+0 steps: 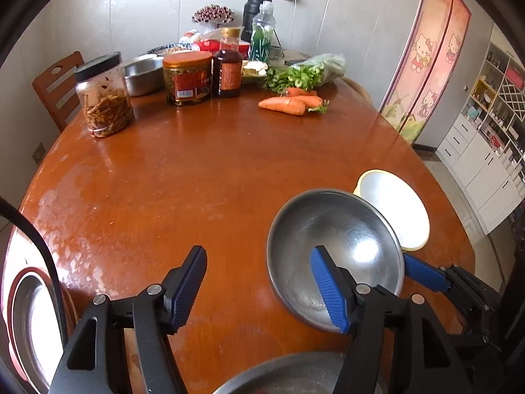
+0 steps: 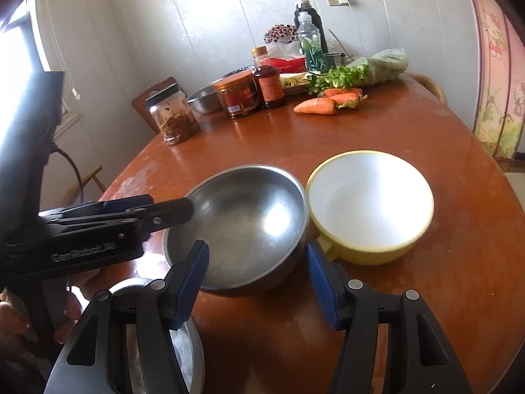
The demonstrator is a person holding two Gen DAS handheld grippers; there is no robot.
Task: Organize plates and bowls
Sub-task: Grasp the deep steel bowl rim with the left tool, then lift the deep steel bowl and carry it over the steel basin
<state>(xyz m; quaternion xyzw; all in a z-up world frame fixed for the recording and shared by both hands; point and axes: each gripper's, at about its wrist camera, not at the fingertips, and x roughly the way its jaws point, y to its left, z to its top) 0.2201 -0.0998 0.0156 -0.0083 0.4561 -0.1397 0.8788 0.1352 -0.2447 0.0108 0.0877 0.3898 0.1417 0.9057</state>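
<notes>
A steel bowl (image 1: 334,256) (image 2: 239,226) sits on the brown round table (image 1: 197,180), touching a yellow bowl with a white inside (image 2: 370,203) (image 1: 397,207) on its right. My left gripper (image 1: 259,289) is open, its right finger over the steel bowl's near rim, nothing held. My right gripper (image 2: 257,282) is open and straddles the steel bowl's near side without gripping it. Another steel dish (image 1: 282,377) (image 2: 183,354) lies just below both grippers. A red-rimmed steel plate (image 1: 29,321) is at the left edge.
At the table's far end stand a jar of pickles (image 1: 103,95), an orange-lidded jar (image 1: 187,77), a sauce bottle (image 1: 228,65), a steel basin (image 1: 141,75), carrots (image 1: 288,103) and greens (image 1: 305,74). A wooden chair (image 1: 59,88) stands far left.
</notes>
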